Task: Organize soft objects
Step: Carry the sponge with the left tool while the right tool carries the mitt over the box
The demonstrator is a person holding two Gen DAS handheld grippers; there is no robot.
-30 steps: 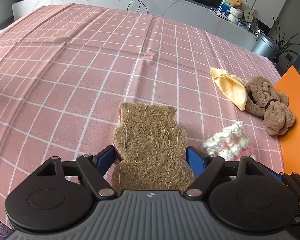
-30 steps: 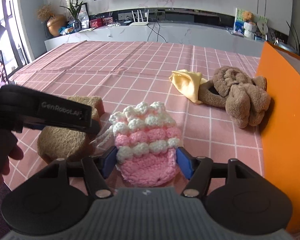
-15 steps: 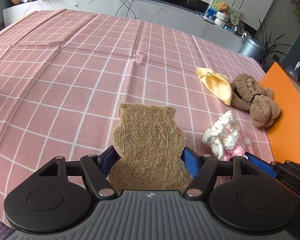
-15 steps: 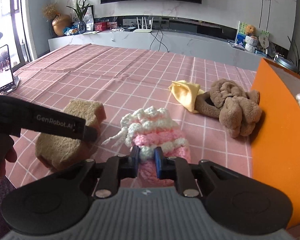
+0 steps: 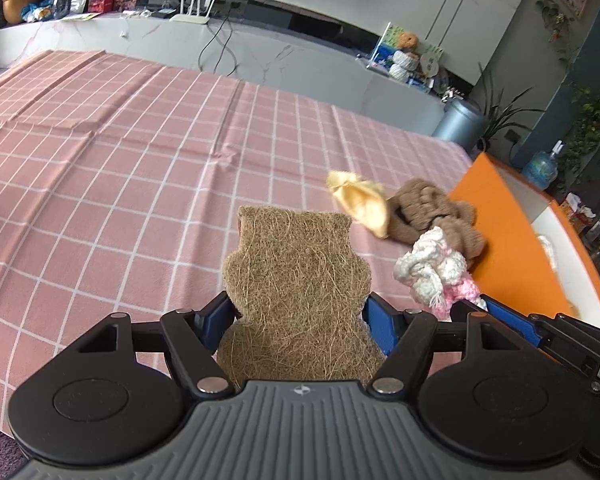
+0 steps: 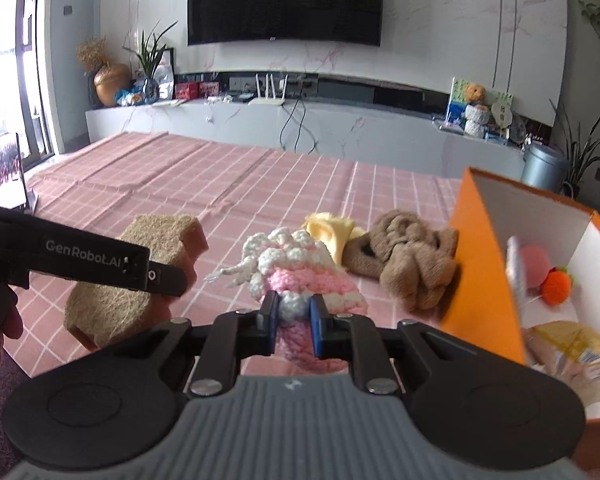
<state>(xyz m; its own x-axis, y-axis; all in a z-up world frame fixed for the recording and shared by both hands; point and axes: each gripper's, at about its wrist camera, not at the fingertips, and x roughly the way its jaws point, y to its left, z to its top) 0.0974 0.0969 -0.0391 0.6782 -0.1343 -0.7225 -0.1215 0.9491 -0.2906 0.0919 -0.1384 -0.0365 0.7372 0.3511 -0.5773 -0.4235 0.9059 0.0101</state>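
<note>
The left gripper (image 5: 298,320) has its jaws clamped on the sponge (image 5: 296,280) and the right gripper (image 6: 294,322) pinches the knit (image 6: 300,276), both above the surface near the box (image 6: 484,264), whose wall could snag either.

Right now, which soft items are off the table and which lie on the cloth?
The sponge in the left gripper and the pink-white crochet piece in the right gripper are held up; the yellow cloth and brown plush lie on the cloth.
</note>
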